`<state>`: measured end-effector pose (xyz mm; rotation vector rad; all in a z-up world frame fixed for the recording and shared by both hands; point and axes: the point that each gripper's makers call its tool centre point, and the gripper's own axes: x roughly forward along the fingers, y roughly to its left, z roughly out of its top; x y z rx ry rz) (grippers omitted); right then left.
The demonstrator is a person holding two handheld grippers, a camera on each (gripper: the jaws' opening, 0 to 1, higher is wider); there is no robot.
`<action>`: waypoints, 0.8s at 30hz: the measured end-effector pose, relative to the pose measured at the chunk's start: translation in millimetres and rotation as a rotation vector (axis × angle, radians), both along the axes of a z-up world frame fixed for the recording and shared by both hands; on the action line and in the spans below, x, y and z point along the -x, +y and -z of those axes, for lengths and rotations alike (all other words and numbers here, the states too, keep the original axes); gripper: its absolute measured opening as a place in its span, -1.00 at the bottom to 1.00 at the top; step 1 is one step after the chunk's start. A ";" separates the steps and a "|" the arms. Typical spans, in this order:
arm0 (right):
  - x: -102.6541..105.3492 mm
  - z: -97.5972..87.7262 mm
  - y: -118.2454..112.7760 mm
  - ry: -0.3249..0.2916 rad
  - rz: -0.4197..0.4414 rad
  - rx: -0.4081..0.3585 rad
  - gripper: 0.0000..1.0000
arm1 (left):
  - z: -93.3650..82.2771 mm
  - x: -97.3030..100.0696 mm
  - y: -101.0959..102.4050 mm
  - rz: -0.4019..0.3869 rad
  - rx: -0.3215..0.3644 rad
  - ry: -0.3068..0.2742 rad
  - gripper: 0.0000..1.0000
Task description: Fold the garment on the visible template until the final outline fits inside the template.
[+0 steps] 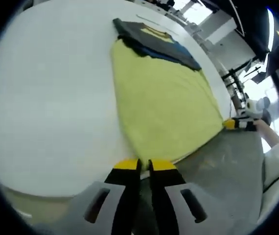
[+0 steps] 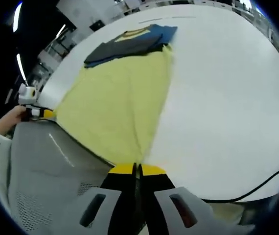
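Pinching the near hem corners, both grippers, left (image 1: 144, 165) and right (image 2: 135, 169), hold a soft, limp yellow cloth garment (image 1: 159, 100) stretching toward twelve o'clock across the white table (image 1: 46, 103); corner holds suit it.

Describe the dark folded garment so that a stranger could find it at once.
Start at the white table and find the yellow cloth spread on it. At the cloth's far end lies the dark folded garment, navy and grey with a yellow print, unlike the plain cloth.

Left hand-held gripper (image 1: 144, 165) and right hand-held gripper (image 2: 135, 169) (jaws closed) held low.
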<state>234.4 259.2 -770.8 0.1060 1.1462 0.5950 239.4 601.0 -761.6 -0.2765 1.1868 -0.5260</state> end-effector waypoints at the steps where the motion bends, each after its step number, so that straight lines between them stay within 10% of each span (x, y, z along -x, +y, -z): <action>1: -0.2 0.2 -0.1 0.004 0.002 0.002 -0.93 | 0.4 0.6 -0.2 0.002 -0.002 0.001 -1.00; 24: 0.3 -2.8 -0.5 0.017 0.021 0.004 -0.94 | -5.1 -0.2 3.5 -0.087 0.034 0.012 -1.00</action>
